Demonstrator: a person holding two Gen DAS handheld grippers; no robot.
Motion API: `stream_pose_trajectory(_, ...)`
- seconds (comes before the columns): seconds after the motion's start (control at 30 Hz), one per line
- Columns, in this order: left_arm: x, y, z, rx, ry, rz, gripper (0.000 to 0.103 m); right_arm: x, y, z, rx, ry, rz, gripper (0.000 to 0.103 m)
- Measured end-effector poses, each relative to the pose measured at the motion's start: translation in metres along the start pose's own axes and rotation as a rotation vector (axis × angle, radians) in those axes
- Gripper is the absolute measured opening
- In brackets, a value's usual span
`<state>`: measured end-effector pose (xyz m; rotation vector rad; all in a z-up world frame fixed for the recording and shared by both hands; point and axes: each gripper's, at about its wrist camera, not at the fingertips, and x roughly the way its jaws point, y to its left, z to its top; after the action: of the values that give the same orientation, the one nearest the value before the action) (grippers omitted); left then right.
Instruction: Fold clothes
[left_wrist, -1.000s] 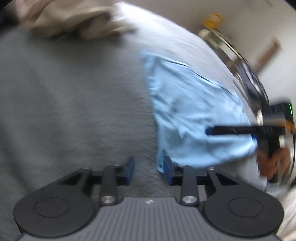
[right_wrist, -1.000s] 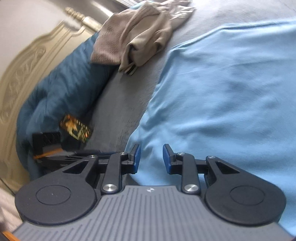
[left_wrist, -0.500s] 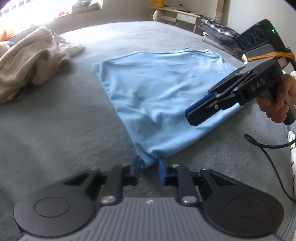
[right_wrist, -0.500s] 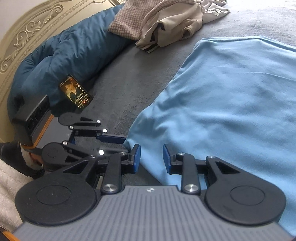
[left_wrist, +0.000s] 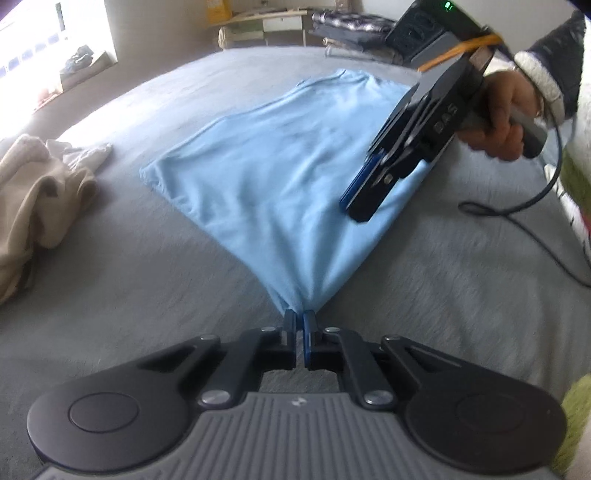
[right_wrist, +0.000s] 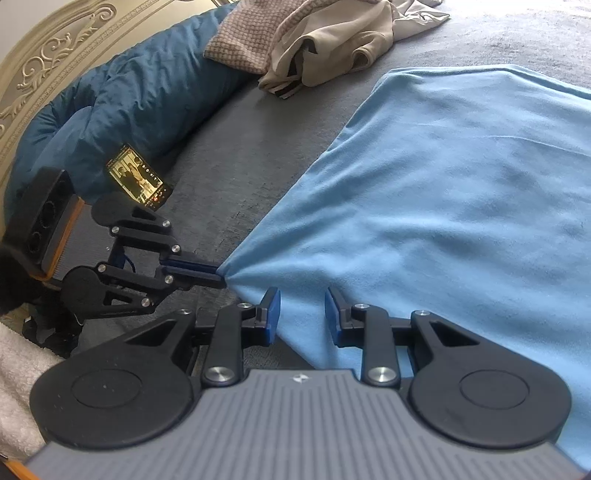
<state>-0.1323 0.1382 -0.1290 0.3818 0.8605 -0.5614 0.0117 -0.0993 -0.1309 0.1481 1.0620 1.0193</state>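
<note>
Garment: light blue shirt (left_wrist: 280, 173), spread flat on the grey bed (left_wrist: 129, 280).
Left tongs (left_wrist: 299, 325): clamped on the shirt's near corner, at 6 o'clock of the cloth; fabric bunches to a point there.
Right tongs (right_wrist: 302, 314): partly parted, nothing between them, over the shirt's edge.
Beige clothes (left_wrist: 33, 195): heaped at 9 o'clock, apart from the shirt.

- Grey bedspread (left_wrist: 147, 280) covers a wide bed.
- Ornate cream carved headboard (right_wrist: 48, 55) at 10 o'clock in the right wrist view; dark blue duvet (right_wrist: 140, 92) bunched against it.
- Bright window (left_wrist: 55, 33) at 10 o'clock in the left wrist view.
- Pale table (left_wrist: 266, 22) by the wall at 12 o'clock.
</note>
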Motion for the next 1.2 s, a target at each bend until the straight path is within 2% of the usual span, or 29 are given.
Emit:
stream_pose_trajectory(0.17,0.005,0.007,-0.01,-0.021,0.04,0.018,0.002,0.002,0.001,-0.001,-0.006,0.009,-0.005,0.026)
stream_pose_trajectory(0.23,0.004,0.012,-0.011,-0.051,0.052,0.029,0.005,0.002,0.002,-0.001,-0.009,0.01,-0.007,0.026)
stream_pose_trajectory(0.37,-0.01,0.028,-0.004,-0.175,0.043,0.069,0.025,-0.002,0.005,0.0,-0.021,-0.001,-0.012,0.026)
stream_pose_trajectory(0.5,-0.025,0.039,0.017,-0.294,-0.035,0.077,0.043,-0.014,0.007,-0.003,-0.033,-0.037,-0.033,0.026)
stream_pose_trajectory(0.6,-0.02,0.037,0.037,-0.346,-0.083,0.042,0.044,-0.025,0.004,-0.007,-0.037,-0.072,-0.1,0.026)
stream_pose_trajectory(0.73,0.009,0.021,0.066,-0.362,-0.106,-0.018,0.045,-0.039,0.002,-0.015,-0.076,-0.103,-0.237,0.026)
stream_pose_trajectory(0.83,0.04,0.012,0.079,-0.377,-0.086,-0.054,0.049,-0.045,-0.002,-0.024,-0.117,-0.088,-0.331,0.025)
stream_pose_trajectory(0.93,0.067,0.014,0.074,-0.414,-0.025,-0.038,0.049,-0.049,-0.008,-0.044,-0.163,-0.032,-0.399,0.024)
stream_pose_trajectory(1.03,0.065,0.026,0.066,-0.499,-0.056,-0.083,0.049,-0.068,-0.011,-0.071,-0.171,-0.025,-0.409,0.024)
stream_pose_trajectory(1.2,0.063,0.035,0.062,-0.593,-0.071,-0.095,0.049,-0.109,-0.024,-0.111,-0.109,0.029,-0.465,0.022)
